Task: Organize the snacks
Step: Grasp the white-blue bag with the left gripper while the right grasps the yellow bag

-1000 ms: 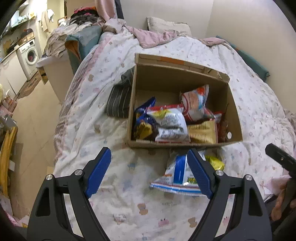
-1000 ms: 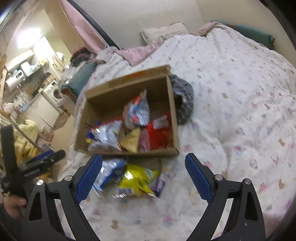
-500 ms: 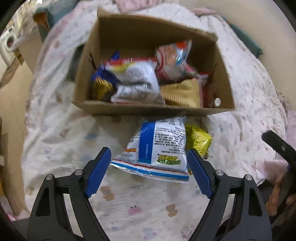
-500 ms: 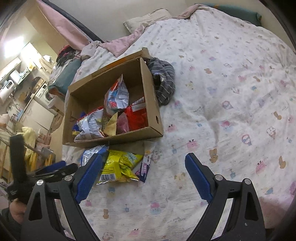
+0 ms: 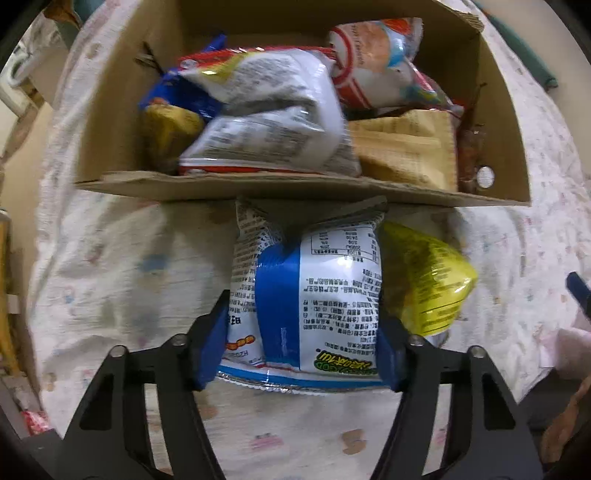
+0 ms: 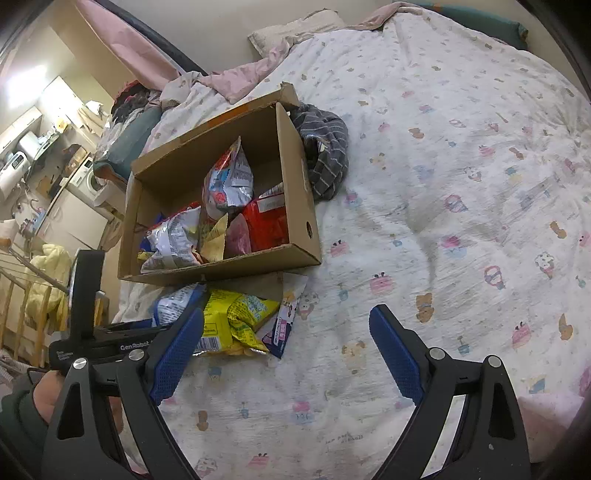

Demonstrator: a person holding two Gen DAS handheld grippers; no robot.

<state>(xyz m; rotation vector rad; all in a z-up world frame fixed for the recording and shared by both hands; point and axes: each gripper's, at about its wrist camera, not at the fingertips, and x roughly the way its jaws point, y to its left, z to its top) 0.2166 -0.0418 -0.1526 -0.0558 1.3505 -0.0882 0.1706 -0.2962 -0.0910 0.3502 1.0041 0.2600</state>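
Observation:
A cardboard box [image 5: 280, 186] [image 6: 299, 206] with several snack bags stands on the bed. In front of it lie a blue-and-white snack bag [image 5: 306, 295] [image 6: 173, 301], a yellow bag [image 5: 424, 280] [image 6: 236, 317] and a small flat packet [image 6: 286, 319]. My left gripper [image 5: 301, 347] has its blue pads on both sides of the blue-and-white bag, touching or nearly touching it; the bag still lies on the bedspread. My right gripper [image 6: 286, 350] is wide open and empty, above the bedspread just right of the loose bags.
A grey striped garment [image 6: 325, 147] lies against the box's right side. The patterned bedspread [image 6: 461, 184] stretches right and far; pillows [image 6: 295, 29] at the head. The bed edge and room clutter [image 6: 44, 166] are to the left.
My left gripper has moved forward and down over the blue-and-white bag and its jaws have narrowed around it. My right gripper has drifted slightly, still open.

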